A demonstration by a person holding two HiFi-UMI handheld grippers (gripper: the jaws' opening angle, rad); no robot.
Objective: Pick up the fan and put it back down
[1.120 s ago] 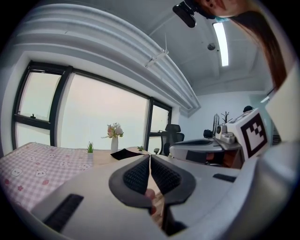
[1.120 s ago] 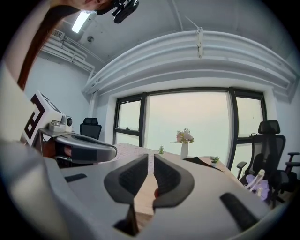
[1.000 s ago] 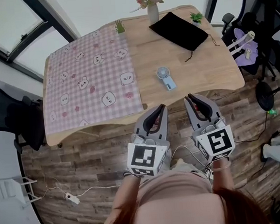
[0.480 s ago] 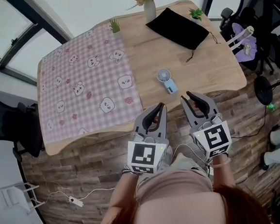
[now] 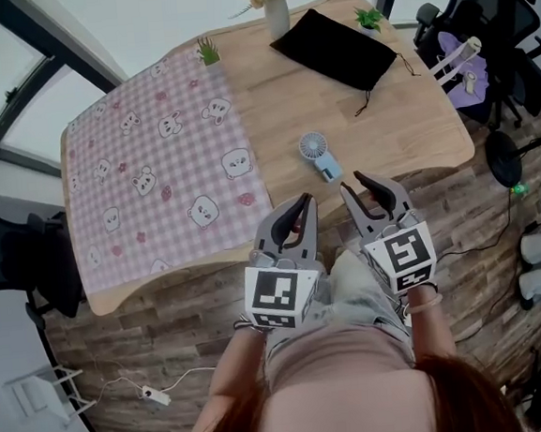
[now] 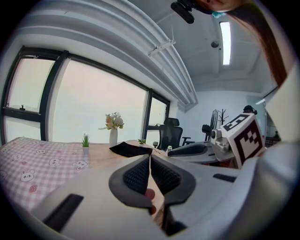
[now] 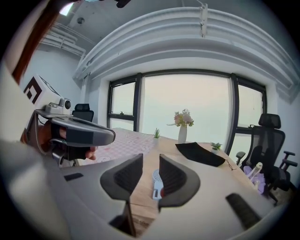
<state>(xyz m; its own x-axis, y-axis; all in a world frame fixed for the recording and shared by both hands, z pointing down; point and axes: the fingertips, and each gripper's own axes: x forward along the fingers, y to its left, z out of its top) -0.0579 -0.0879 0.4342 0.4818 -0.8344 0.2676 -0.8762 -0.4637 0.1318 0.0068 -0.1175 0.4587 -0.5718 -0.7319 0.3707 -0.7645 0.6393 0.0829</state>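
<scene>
Counting two grippers and one fan, lying flat on the worktop just right of the checked cloth, long axis running away from the person, round head farther, handle nearer. Framing it through the right gripper in that gripper's view alone: released, having just been opening, grasping nothing. Showing the left gripper clenched and empty.

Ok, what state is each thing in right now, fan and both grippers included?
fan: lying flat on the bare wood, untouched.
right gripper: open, jaws have just been opening, not yet at the fan.
left gripper: shut, empty.
black pouch: lying flat.
checked cloth: spread flat.
vase: upright.
</scene>
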